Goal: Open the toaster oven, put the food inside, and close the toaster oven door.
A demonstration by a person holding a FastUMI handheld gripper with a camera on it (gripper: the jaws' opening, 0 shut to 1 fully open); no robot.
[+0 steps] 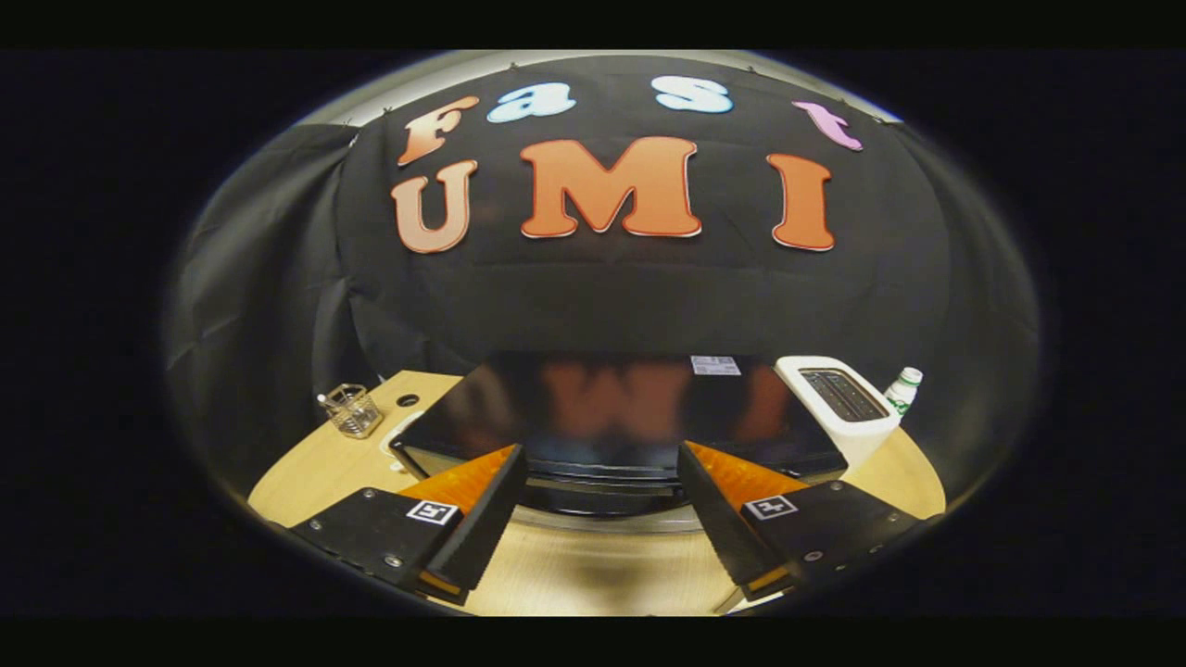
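- Seen from above and just ahead of the fingers: a glossy black toaster oven (621,408) on a light wooden table (593,574), its shiny top mirroring the wall behind.
- Gripper (602,472) spread wide, fingers apart and holding nothing, tips at the oven's upper front edge, one to each side of its middle.
- Oven's front seen only as a narrow strip between the fingers; open or closed door impossible to tell from this angle.
- Just right of the oven, touching or nearly so: a white pop-up toaster (839,403), with a small white bottle (904,389) beyond it.
- Left of the oven, well apart near the table's edge: a small clear glass container (352,409).
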